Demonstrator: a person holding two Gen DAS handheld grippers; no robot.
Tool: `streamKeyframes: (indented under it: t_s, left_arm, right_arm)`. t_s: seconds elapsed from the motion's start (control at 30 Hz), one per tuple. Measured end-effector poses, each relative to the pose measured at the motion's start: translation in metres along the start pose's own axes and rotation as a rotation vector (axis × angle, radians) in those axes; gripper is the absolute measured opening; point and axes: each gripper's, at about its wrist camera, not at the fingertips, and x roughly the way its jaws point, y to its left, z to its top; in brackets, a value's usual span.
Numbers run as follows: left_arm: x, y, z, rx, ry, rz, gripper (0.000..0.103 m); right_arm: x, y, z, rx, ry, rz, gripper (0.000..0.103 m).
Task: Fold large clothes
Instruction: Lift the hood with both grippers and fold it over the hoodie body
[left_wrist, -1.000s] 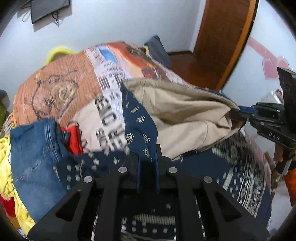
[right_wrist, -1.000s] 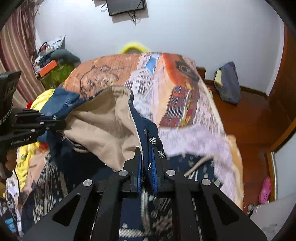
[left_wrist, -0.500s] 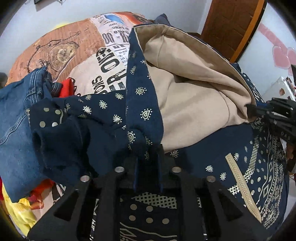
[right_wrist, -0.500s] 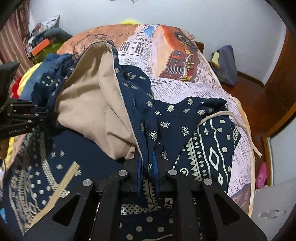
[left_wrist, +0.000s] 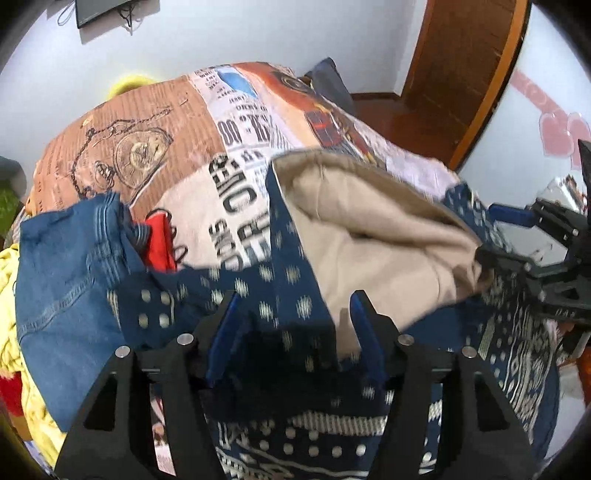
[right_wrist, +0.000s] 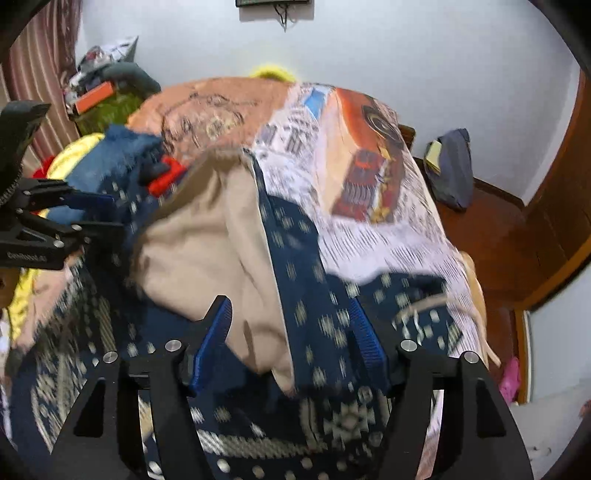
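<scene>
Fingers (left_wrist: 364, 332) of left gripper (left_wrist: 293, 325) and right gripper (right_wrist: 291, 332) spread apart, nothing clamped, probably to let navy patterned garment (right_wrist: 306, 291) settle folded on bed (left_wrist: 155, 147).

Pale bluish-white walls (right_wrist: 406, 55) enclose the room. A dark wall-mounted screen (left_wrist: 101, 13) hangs high, cables dangling beneath it. A brown wooden door (left_wrist: 469, 62) stands beside polished reddish wooden floor (right_wrist: 491, 236). Striped maroon curtains (right_wrist: 37, 70) hang left.
</scene>
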Motion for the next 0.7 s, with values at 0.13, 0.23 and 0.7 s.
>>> streamKeyframes:
  t_s: [0.13, 0.23, 0.7]
  left_arm:
    - [0.021, 0.009, 0.025, -0.035, 0.018, -0.025, 0.06]
    - [0.043, 0.019, 0.036, -0.085, 0.045, -0.056, 0.06]
    - [0.079, 0.031, 0.053, -0.152, 0.015, -0.135, 0.007]
  right_arm:
    - [0.022, 0.005, 0.02, 0.007, 0.015, 0.027, 0.062]
    - [0.043, 0.004, 0.029, 0.019, 0.04, 0.046, 0.062]
    - [0.056, -0.018, 0.033, 0.138, 0.044, 0.153, 0.01]
